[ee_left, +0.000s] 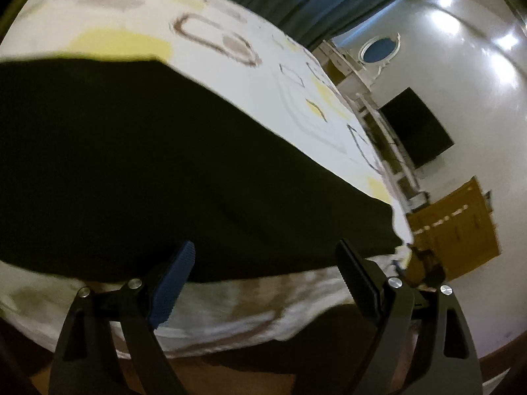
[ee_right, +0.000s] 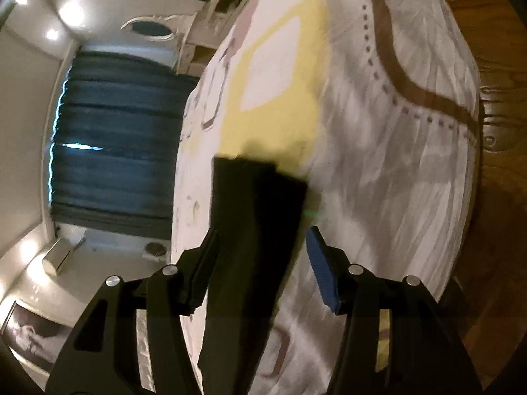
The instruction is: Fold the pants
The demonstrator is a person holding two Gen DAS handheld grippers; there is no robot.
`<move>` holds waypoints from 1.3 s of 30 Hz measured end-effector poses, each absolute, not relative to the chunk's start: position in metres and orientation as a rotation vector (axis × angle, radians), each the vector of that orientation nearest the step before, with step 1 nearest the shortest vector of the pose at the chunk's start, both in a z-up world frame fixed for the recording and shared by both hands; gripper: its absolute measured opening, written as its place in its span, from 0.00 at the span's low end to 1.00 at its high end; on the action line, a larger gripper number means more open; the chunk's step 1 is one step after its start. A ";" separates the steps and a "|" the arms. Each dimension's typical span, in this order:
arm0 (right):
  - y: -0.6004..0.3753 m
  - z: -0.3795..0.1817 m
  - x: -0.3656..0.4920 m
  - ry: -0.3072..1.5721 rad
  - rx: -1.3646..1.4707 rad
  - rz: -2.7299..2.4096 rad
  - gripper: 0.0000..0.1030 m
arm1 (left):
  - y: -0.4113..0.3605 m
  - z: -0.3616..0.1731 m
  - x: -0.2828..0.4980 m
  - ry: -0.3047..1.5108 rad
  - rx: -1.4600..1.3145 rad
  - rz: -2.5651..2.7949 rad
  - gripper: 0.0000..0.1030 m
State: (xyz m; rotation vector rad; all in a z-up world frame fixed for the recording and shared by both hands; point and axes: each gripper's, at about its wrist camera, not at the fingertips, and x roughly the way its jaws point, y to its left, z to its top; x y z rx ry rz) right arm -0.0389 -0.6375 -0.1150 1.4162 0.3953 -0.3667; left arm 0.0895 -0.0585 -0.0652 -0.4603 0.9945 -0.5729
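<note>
1. The pants (ee_left: 158, 164) are black and lie flat on the bed (ee_left: 230, 49), which has a white cover with yellow and brown shapes.
2. In the left wrist view the pants run across the bed as a wide dark band, their near edge close to the bed's front edge and one end near the bed's right corner.
3. The left gripper (ee_left: 265, 263) is spread wide, with a blue pad on one finger and a black pad on the other. It sits at the pants' near edge; nothing is pinched between its fingers.
4. In the right wrist view a narrow end of the pants (ee_right: 257, 217) stretches away over the bed, ending square at a yellow patch of the cover.
5. The right gripper (ee_right: 262, 247) is also spread wide, its fingers on either side of that dark strip and apart from it.
6. Beyond the bed hang dark curtains (ee_right: 112, 131); a wood floor (ee_right: 494, 131) shows beside it.
</note>
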 end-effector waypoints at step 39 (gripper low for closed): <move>-0.592 -0.018 0.016 0.440 1.144 -0.247 0.11 | 0.096 -0.100 0.121 0.899 -0.183 -0.161 0.95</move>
